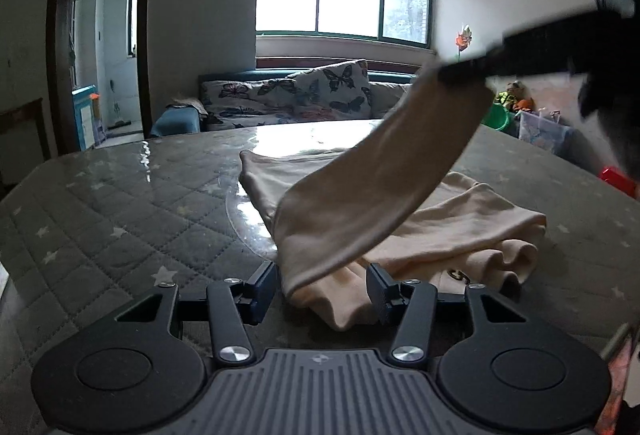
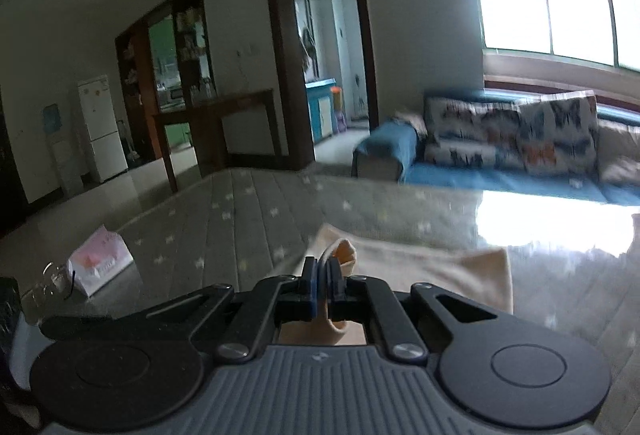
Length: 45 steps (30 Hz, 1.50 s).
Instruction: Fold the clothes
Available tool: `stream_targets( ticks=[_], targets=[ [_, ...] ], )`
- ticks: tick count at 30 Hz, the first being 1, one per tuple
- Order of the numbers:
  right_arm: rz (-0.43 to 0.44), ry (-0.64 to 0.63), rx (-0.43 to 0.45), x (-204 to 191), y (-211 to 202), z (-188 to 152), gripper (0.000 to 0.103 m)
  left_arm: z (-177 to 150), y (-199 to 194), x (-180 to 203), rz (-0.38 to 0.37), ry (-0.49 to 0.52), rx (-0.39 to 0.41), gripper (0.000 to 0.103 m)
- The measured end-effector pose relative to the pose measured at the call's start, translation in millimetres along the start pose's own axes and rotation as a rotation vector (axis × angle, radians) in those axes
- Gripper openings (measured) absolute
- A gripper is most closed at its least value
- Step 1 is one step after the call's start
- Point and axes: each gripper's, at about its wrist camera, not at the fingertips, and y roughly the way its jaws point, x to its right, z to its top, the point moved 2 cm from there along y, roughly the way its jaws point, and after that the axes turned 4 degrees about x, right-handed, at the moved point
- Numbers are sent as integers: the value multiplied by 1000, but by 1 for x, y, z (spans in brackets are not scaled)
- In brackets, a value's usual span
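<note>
A cream garment (image 1: 432,223) lies on the table with the grey quilted star-print cover (image 1: 120,219). My left gripper (image 1: 322,289) is open low over the table, its jaws on either side of the garment's near edge. My right gripper (image 2: 322,281) is shut on a cream sleeve (image 2: 344,251). In the left wrist view the right gripper (image 1: 460,69) holds that sleeve (image 1: 380,179) lifted high over the garment's body, stretched up to the right. More cream cloth (image 2: 440,267) lies under the right gripper.
A glossy sheet (image 1: 312,139) covers the table's middle. A sofa with butterfly cushions (image 1: 320,91) stands behind the table under a bright window. A pink-white bag (image 2: 100,259) and glasses (image 2: 52,283) lie at the table's left side. A red object (image 1: 618,179) sits at the right.
</note>
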Motion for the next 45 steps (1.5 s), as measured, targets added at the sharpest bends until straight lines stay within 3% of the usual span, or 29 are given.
stream_targets(
  ticks=[6, 10, 13, 16, 21, 27, 31, 36, 37, 38, 39, 45],
  targets=[
    [11, -47, 54, -10, -4, 20, 4, -2, 13, 0, 52, -40, -13, 50],
    [-2, -63, 74, -11, -6, 23, 4, -5, 15, -2, 65, -67, -22, 27],
    [-25, -65, 72, -6, -8, 21, 4, -5, 10, -3, 78, -77, -11, 16],
    [-67, -57, 64, 5, -12, 14, 3, -8, 8, -4, 121, -56, -15, 12],
    [-127, -10, -14, 27, -7, -14, 3, -13, 5, -6, 127, -51, -33, 12],
    [-94, 113, -147, 43, 9, -54, 10, -14, 7, 0, 118, 0, -50, 16],
    [-96, 136, -211, 46, 20, -77, 34, -13, 10, 0, 118, -4, -57, 17],
    [-103, 172, -260, 51, 31, -98, 34, -14, 11, 2, 121, 7, -59, 17],
    [-101, 175, -264, 50, 31, -100, 31, -14, 11, 2, 122, 8, -60, 17],
    [-97, 177, -266, 49, 31, -102, 13, -14, 11, 2, 124, 11, -60, 17],
    [-95, 173, -265, 48, 31, -103, 10, -14, 12, 2, 126, 16, -60, 17],
    [-140, 107, -239, 43, 24, -98, 10, -16, 12, -2, 119, 35, -88, 17]
  ],
)
